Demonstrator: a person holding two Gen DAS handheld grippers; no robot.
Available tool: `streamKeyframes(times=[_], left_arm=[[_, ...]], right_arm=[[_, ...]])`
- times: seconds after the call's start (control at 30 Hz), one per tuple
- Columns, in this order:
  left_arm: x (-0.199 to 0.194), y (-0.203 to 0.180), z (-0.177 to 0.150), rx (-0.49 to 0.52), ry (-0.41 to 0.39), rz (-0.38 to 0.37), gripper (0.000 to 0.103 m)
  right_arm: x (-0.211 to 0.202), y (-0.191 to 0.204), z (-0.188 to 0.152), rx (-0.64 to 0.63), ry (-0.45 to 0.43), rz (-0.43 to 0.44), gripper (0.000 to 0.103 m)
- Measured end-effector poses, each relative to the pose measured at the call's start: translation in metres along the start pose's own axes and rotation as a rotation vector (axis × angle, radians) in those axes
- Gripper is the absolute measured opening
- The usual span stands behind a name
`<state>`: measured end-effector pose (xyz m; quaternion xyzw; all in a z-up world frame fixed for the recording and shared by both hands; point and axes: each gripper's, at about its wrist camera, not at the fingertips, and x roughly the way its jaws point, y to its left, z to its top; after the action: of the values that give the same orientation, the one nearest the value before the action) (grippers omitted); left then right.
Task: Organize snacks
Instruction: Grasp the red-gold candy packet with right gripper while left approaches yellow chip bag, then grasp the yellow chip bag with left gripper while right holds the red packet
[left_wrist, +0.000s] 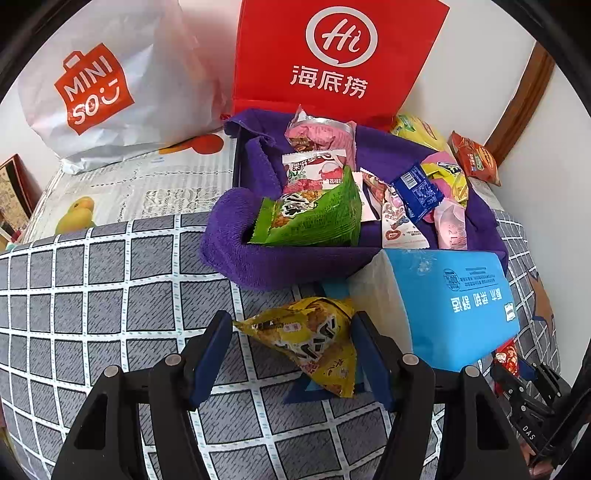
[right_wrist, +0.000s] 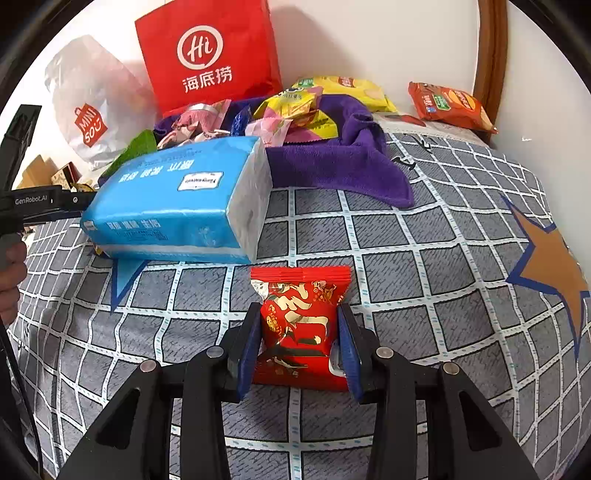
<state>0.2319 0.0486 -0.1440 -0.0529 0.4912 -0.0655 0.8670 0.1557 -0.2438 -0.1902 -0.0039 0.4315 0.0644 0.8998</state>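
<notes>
Right wrist view: red packet (right_wrist: 297, 325) sits between the blue pads of the right tongs (right_wrist: 300, 345), both pads pressed on its sides; it is held just over the checked bedcover (right_wrist: 424, 258).
Left wrist view: yellow packet (left_wrist: 314, 338) lies between the left tongs (left_wrist: 291, 354); the right pad touches its edge, the left pad looks just clear, so I cannot tell whether it is gripped.
Red packet print: cartoon figures and large characters, too stylised to read.
Tissue pack (right_wrist: 177, 199): blue, just beyond the red packet, small white label unreadable; in the left view its Chinese print shows upside down.
Purple towel (left_wrist: 258, 258): behind the tissue pack, heaped with snacks, among them a green packet (left_wrist: 314, 221) and a dark blue bar (left_wrist: 417, 190).
Red bag (left_wrist: 336, 55): upright behind the towel, white "Hi" in a circle with "海底捞" below.
White bag (left_wrist: 110, 88): left of the red one, orange "MINISO" logo.
Left tool body, right view: "GenRobot.AI" in white.
Orange packet (right_wrist: 450, 105): far right, near the wall.
</notes>
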Motion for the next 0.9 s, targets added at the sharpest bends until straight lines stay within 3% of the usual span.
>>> streamKeyframes(times=[0.9], left_arm=[[0.014, 0.002, 0.001, -0.001, -0.005, -0.043, 0.068]], right_arm=[[0.003, 0.005, -0.002, -0.038, -0.05, -0.035, 0.041]])
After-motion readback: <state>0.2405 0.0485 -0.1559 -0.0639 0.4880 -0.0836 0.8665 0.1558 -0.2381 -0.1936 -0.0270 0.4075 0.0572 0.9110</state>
